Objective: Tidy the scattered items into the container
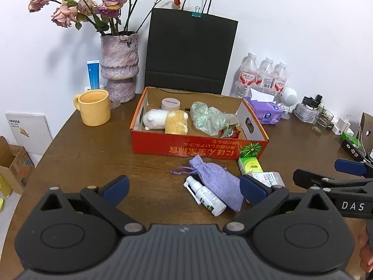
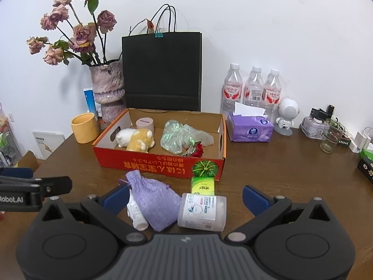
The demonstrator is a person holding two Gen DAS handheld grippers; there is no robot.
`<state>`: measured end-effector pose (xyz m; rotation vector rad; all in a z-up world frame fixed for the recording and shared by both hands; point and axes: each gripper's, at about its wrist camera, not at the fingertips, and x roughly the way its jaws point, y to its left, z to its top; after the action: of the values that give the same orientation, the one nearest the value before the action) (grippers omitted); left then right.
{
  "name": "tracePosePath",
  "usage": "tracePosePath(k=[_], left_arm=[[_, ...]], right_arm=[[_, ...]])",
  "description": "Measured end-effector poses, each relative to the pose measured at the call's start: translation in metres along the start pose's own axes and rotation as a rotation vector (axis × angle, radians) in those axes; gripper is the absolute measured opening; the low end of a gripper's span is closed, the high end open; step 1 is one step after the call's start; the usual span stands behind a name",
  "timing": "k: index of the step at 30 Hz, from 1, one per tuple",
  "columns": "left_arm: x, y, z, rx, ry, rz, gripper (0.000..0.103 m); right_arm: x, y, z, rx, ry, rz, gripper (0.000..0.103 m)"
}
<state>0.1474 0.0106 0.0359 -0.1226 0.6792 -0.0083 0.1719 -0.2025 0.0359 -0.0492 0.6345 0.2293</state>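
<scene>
An open red cardboard box [image 1: 186, 148] [image 2: 160, 163] stands mid-table holding a plush toy [image 1: 166, 119], a pink jar [image 1: 170, 103], crumpled plastic [image 1: 207, 119] and a red flower [image 2: 198, 150]. In front of it lie a lilac pouch [image 1: 216, 182] [image 2: 156, 204], a white spray bottle [image 1: 206, 197] [image 2: 137, 214], a green packet [image 1: 249, 164] [image 2: 202, 185] and a clear wipes tub [image 2: 202, 212] [image 1: 268, 178]. My left gripper [image 1: 184, 190] is open, its fingers either side of the pouch and spray bottle. My right gripper [image 2: 185, 197] is open, spanning the pouch and tub.
Behind the box stand a vase of dried roses [image 1: 120, 67], a black paper bag [image 1: 188, 51], a yellow mug [image 1: 94, 107], water bottles [image 2: 253, 88] and a purple tissue pack [image 2: 250, 129]. A glass [image 2: 331, 135] and small gadgets sit at the right. Cardboard boxes [image 1: 14, 163] lie off the table's left edge.
</scene>
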Motion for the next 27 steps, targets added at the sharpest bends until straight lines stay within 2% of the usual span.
tracePosePath(k=[27], left_arm=[[0.006, -0.001, -0.029, 0.006, 0.042, 0.000, 0.103]], right_arm=[[0.007, -0.001, -0.029, 0.012, 0.033, -0.005, 0.103]])
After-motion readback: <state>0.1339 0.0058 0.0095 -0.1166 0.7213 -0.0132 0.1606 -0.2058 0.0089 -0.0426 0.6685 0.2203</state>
